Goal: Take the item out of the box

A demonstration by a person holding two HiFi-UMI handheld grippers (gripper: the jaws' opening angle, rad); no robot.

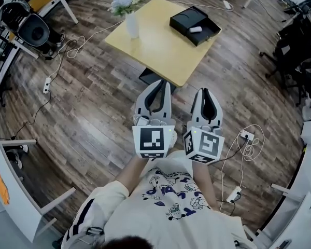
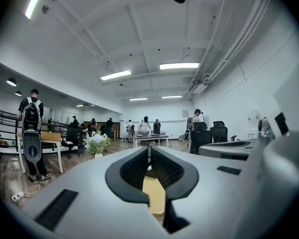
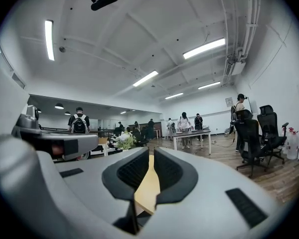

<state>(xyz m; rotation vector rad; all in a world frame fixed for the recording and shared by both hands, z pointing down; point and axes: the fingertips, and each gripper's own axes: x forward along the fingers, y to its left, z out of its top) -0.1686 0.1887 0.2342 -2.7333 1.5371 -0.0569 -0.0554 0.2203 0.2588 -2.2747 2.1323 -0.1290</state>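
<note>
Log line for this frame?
phase: pre-reach | left gripper: shut, empty | right gripper: shut, empty | item: in box on table

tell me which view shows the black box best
Head view: the open black box sits whole on the yellow table, a white item inside. Both gripper views show only a tabletop sliver between their jaws, no clear box.

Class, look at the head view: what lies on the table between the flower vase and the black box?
Nothing: the head view shows only bare yellow tabletop between the flower vase and the black box.
</note>
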